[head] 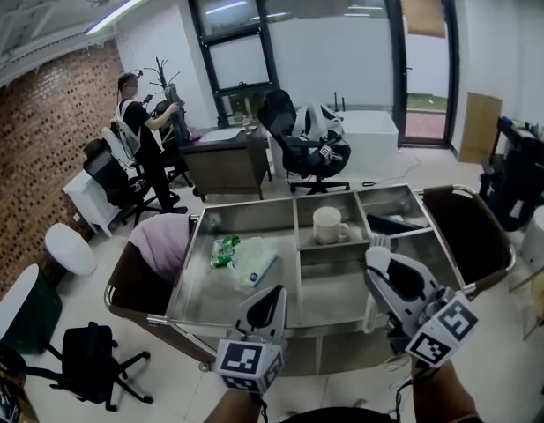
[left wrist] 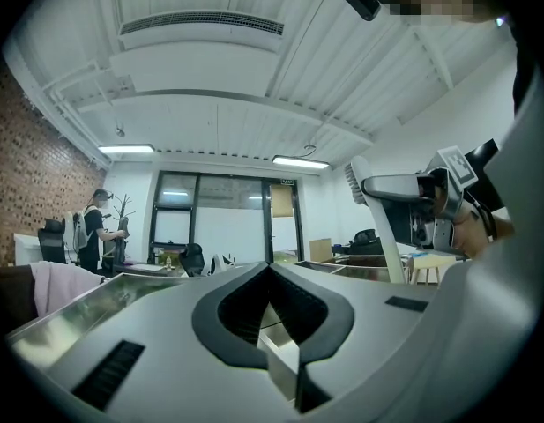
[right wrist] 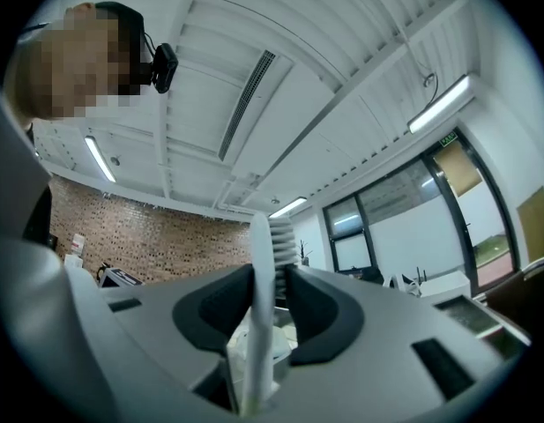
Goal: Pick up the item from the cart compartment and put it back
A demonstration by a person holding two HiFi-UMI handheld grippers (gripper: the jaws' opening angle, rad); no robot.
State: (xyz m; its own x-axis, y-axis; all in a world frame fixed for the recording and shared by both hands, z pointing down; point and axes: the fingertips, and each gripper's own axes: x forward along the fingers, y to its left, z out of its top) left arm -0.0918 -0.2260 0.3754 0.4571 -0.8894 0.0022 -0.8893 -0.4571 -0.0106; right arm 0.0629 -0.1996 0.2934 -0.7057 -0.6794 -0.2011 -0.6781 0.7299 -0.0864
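A steel cart (head: 245, 210) with several compartments stands below me. My right gripper (head: 378, 263) hangs over the cart's right side, shut on a white toothbrush (head: 371, 300) that points bristles up. In the right gripper view the toothbrush (right wrist: 264, 271) stands upright between the jaws of this gripper (right wrist: 270, 280). From the left gripper view the same toothbrush (left wrist: 388, 236) shows at the right. My left gripper (head: 270, 296) hovers over the cart's near edge, and its jaws (left wrist: 270, 268) are shut with nothing in them.
A white mug (head: 329, 225) sits in the middle back compartment. A green packet (head: 225, 250) and a clear bag (head: 256, 263) lie in the large left compartment. A pink cloth (head: 162, 241) fills the left side pouch. A person (head: 141, 135) stands far back by desks and office chairs (head: 302, 144).
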